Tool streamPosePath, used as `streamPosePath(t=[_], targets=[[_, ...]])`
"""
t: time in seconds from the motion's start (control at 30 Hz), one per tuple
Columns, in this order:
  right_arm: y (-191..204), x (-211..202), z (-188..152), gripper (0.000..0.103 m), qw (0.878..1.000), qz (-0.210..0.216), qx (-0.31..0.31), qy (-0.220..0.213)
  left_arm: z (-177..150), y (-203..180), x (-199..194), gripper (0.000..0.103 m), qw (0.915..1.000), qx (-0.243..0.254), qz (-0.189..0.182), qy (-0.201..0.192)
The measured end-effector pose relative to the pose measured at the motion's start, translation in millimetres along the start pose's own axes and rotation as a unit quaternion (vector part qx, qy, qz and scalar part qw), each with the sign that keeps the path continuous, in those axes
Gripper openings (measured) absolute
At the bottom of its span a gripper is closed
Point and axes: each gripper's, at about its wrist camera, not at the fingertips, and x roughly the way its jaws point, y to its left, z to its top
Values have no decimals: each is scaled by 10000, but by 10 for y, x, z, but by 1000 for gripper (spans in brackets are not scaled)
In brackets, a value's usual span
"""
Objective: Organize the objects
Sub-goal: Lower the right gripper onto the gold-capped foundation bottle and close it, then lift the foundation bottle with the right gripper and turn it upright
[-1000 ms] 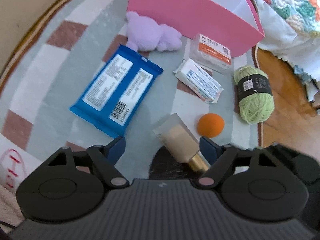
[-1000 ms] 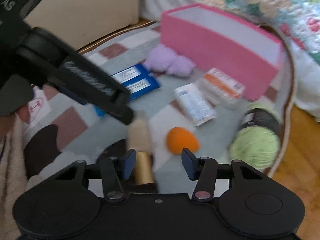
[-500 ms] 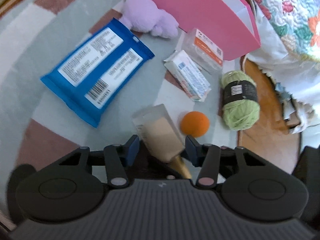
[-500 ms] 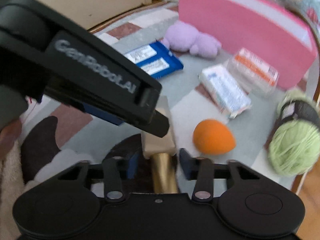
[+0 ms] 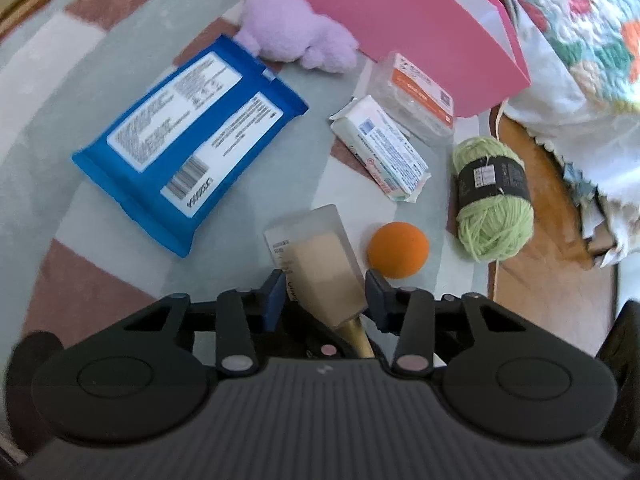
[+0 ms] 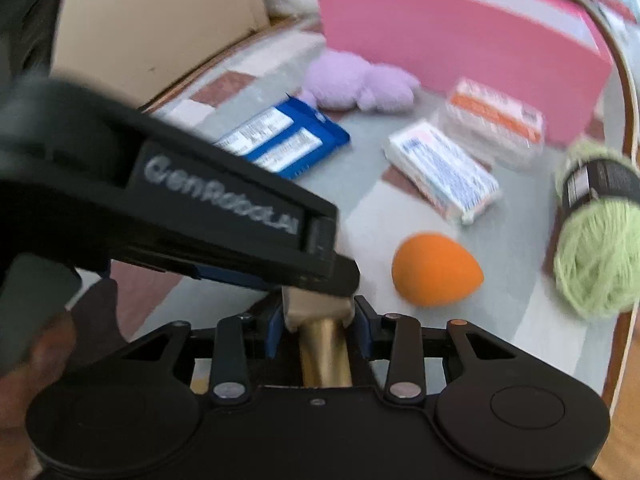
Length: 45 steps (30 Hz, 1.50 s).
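A beige foundation tube (image 5: pixel 316 256) with a gold cap (image 5: pixel 356 336) lies on the patterned rug (image 5: pixel 100 80), and both grippers are on it. My left gripper (image 5: pixel 325 296) straddles the tube's lower body; its jaws are closing, with the blue pads against the tube's two sides. In the right wrist view my right gripper (image 6: pixel 318 320) is shut on the tube (image 6: pixel 320 308) just above the gold cap (image 6: pixel 324 356). A black finger (image 6: pixel 320 248) of the left gripper crosses that view and hides the rest of the tube.
An orange makeup sponge (image 5: pixel 398 250) lies just right of the tube. Farther off are green yarn (image 5: pixel 492 196), a white packet (image 5: pixel 380 152), a clear box with an orange label (image 5: pixel 416 92), a blue wipes pack (image 5: pixel 192 136), a purple plush (image 5: pixel 292 36) and a pink box (image 5: pixel 400 12). Bedding borders the right.
Both grippers have come down over the tube. The left jaws have narrowed from wide apart to the tube's sides, and the right jaws have narrowed onto it near the cap.
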Motion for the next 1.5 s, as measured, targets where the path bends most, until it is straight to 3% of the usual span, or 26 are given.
streamPosePath(t=[0.1,0.3,0.5,0.6,0.67,0.7,0.73,0.77,0.8,1.03,1.27,1.4,1.5], targets=[[52,-54,-6,40,10000,-27,93,11,-10,-31,-79,38,9999,86,105,-61],[21,-304,98,40,9987,155,487,-6,119,-102,-364,37,9997,178,-152,-51],[65,-720,353,40,9990,34,309,-323,338,-493,-758,37,9961,781,-118,-393],[49,-891,608,40,9979,-128,66,-632,548,-740,-980,27,9911,1085,-309,-712],[20,-1066,763,27,9960,-174,-48,-873,744,-894,-1096,28,9879,1191,-598,-791],[-17,-1128,841,27,9953,-183,-67,-944,841,-949,-1099,28,9878,1170,-770,-684],[-67,-1168,937,17,9952,-170,-71,-961,934,-982,-1090,28,9883,1081,-899,-583],[-117,-1164,1011,4,9951,-131,-57,-981,1009,-1027,-1093,28,9887,1070,-849,-616],[-160,-1193,1083,4,9949,-63,-39,-1005,1048,-1065,-1095,28,9888,1097,-779,-646],[-375,-937,1342,4,9976,122,56,-683,1137,-796,-808,28,9943,696,-711,-372],[-396,-716,977,11,9970,682,165,-313,891,-343,-569,28,9984,529,-211,43],[-344,-510,884,34,9955,909,-224,-136,755,-104,-506,31,9995,247,-110,186],[-206,-475,799,39,9923,887,-862,-85,647,38,-456,31,9995,20,-116,288]])
